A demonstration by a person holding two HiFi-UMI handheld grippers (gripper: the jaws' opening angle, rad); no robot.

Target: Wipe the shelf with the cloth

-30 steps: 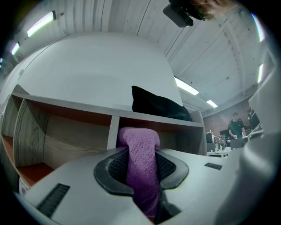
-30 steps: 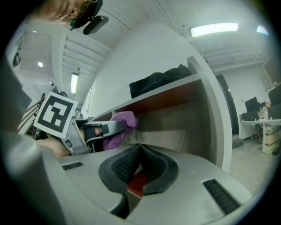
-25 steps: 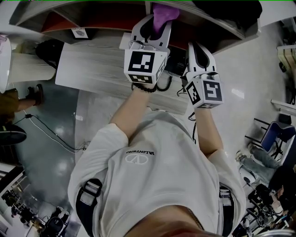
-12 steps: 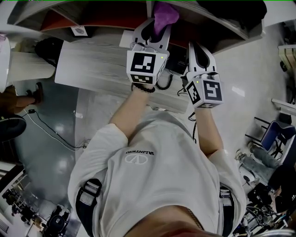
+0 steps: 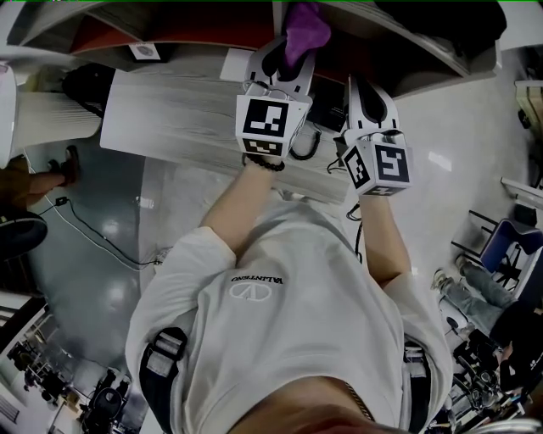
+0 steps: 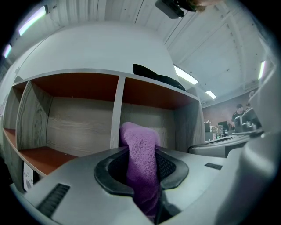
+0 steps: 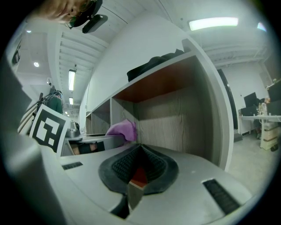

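My left gripper point(image 5: 285, 51) is shut on a purple cloth point(image 5: 305, 24), whose bunched end pokes out past the fingertips at the shelf's point(image 5: 182, 32) grey upright divider. In the left gripper view the cloth point(image 6: 141, 154) rises between the jaws of the left gripper point(image 6: 143, 173) in front of the divider point(image 6: 116, 112), with red-brown compartments point(image 6: 70, 118) on either side. My right gripper point(image 5: 366, 91) hangs just to the right, shut and empty. The right gripper point(image 7: 139, 169) faces the end compartment point(image 7: 175, 118), and the cloth point(image 7: 121, 129) shows to its left.
A dark bundle point(image 6: 154, 78) lies on top of the shelf. A white striped tabletop point(image 5: 170, 110) lies below the shelf's left part, with a black cable point(image 5: 301, 148) under my left gripper. A paper label point(image 5: 144, 51) sits in a left compartment. A blue chair point(image 5: 509, 246) stands far right.
My left gripper and the cloth have edged slightly to the right along the shelf front. The right gripper has hardly moved.
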